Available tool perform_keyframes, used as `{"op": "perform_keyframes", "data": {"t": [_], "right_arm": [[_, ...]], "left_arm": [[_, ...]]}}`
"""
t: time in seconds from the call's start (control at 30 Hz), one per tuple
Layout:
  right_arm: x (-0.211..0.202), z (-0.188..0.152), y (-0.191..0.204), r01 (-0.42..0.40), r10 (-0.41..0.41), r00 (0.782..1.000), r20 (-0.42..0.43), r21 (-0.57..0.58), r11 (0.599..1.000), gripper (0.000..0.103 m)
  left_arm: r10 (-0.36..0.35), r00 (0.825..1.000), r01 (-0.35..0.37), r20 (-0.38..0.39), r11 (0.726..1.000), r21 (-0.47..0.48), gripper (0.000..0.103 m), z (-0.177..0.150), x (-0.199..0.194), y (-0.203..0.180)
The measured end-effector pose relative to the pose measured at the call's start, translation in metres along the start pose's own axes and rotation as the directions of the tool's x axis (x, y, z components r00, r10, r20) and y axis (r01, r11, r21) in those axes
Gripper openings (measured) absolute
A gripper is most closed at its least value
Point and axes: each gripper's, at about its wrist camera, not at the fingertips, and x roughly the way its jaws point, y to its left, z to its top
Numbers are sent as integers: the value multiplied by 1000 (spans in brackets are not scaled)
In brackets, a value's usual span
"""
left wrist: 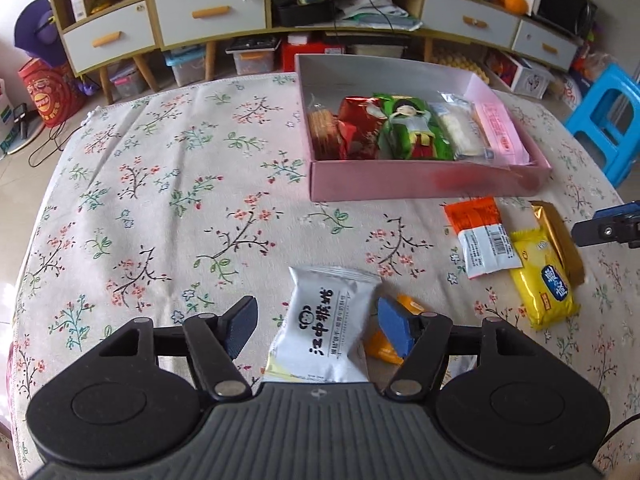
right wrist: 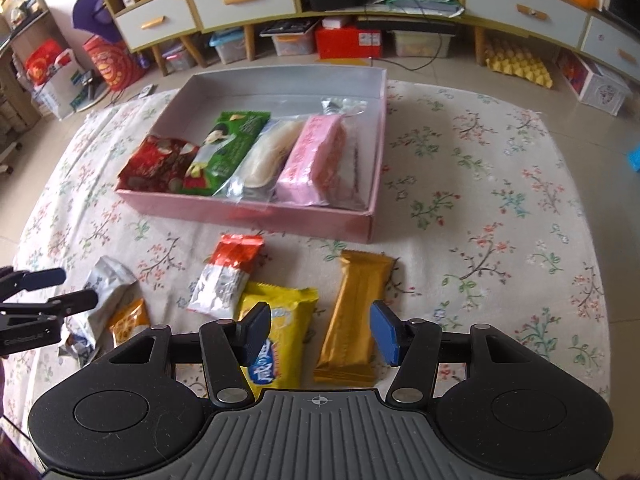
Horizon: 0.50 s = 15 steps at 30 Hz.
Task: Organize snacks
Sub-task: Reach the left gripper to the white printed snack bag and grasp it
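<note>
A pink box (left wrist: 420, 184) (right wrist: 256, 216) on the flowered tablecloth holds several snack packs. My left gripper (left wrist: 320, 326) is open around a white snack pack (left wrist: 326, 328), its fingers apart from it; a small orange pack (left wrist: 386, 344) lies under the right finger. In the right wrist view the white pack (right wrist: 106, 284) and orange pack (right wrist: 130, 320) lie at left beside the left gripper (right wrist: 60, 292). My right gripper (right wrist: 320, 332) is open above a gold bar (right wrist: 356, 316) and a yellow pack (right wrist: 280, 332). A red-and-white pack (right wrist: 228, 272) (left wrist: 482, 236) lies in front of the box.
The table edge drops to a tiled floor. Beyond it stands a long cabinet (left wrist: 208, 20) with drawers, storage bins and boxes beneath. A blue plastic stool (left wrist: 608, 120) stands at the right. The right gripper's tip (left wrist: 608, 228) shows at the left wrist view's right edge.
</note>
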Motion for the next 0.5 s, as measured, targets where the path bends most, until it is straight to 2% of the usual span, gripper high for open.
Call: {"op": "perform_keyframes", "data": {"t": [0.5], "right_arm": [[10,-11,18,-40,37,998,-50,-48,998,55]], "left_arm": [[-5,999,6,-37,1000,26,65,-2,6,-4]]}}
